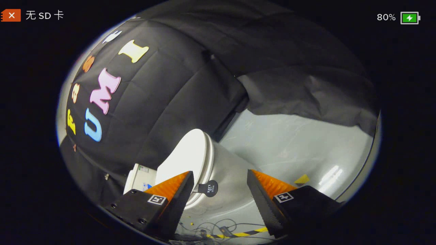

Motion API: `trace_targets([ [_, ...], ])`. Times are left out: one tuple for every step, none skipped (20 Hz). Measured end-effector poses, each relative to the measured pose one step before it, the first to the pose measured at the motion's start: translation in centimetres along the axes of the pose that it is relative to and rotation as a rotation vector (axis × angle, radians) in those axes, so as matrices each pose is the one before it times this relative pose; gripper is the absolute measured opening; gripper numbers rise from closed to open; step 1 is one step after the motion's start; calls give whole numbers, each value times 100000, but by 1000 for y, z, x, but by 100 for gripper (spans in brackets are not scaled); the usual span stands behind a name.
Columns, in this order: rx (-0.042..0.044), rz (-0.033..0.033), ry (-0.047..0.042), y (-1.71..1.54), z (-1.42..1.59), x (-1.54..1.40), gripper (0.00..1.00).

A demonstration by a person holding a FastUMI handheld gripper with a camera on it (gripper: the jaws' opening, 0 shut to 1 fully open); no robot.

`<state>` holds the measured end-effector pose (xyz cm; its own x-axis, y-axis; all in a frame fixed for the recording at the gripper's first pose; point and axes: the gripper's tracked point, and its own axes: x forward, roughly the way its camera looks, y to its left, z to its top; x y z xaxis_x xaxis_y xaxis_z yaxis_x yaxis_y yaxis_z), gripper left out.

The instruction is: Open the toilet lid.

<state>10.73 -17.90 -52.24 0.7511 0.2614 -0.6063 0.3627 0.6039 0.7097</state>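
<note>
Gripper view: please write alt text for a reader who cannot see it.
The open tool is rolled sideways before a white toilet whose lid is closed. A small dark tab on the lid rim sits between the fingers. Cables lie on the grey floor.

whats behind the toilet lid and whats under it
Behind the closed toilet lid sit the white tank and black cloth wall. The lid covers the seat and bowl inside. Its dark tab sticks out between the open gripper fingers.
</note>
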Motion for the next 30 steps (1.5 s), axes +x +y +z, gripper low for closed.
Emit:
trace_targets([
  [5153, 2328, 2364, -97, -415, 677, 99],
  [4167, 1857, 2525, 33, -415, 772, 99],
  [2888, 1752, 2150, -1, -509, 649, 99],
  [1637, 1273, 3015, 64, -902, 796, 98],
  [548, 725, 3235, -39, -960, 773, 98],
  [93, -125, 2743, -21, -857, 798, 98],
  [-80, 43, 1778, 74, -559, 838, 98],
  [666, -675, 1813, -112, -454, 391, 98],
  [1581, 447, 991, 240, -108, 575, 96],
  [2244, 2788, 874, 686, -218, 269, 95],
  [1274, 695, 326, 318, -180, 377, 89],
  [553, -976, -2, -314, -47, 396, 73],
  [1649, -626, -726, -310, 55, 418, 57],
  [473, 1346, -1329, 507, 209, 509, 40],
  [2926, 2568, -2576, 282, -160, -676, 24],
  [-3292, -1164, 2163, 469, 141, 12, 8],
  [-4466, -902, -1193, 144, -223, -387, 8],
  [-3272, -2256, 593, 54, -147, -260, 8],
  [-2615, -2329, -266, 201, 35, 50, 8],
  [-1710, -1578, -772, 572, 293, -217, 8],
  [-1114, -536, -965, 666, 378, -323, 8],
  [-1190, -133, -695, 813, 315, -609, 8],
  [-1611, -269, -515, 787, 139, -445, 8],
  [-1303, -572, -613, 623, 83, -286, 7],
  [-1117, -797, -1010, 551, 175, -313, 7],
  [-820, -798, -750, 663, 32, -270, 6],
  [-1106, -876, -1176, 734, 190, -298, 6],
  [-1336, -531, -1183, 719, 351, -491, 5],
  [-1698, -349, -1168, 1015, 285, -311, 6],
  [-2072, -477, -793, 959, -12, -301, 5],
])
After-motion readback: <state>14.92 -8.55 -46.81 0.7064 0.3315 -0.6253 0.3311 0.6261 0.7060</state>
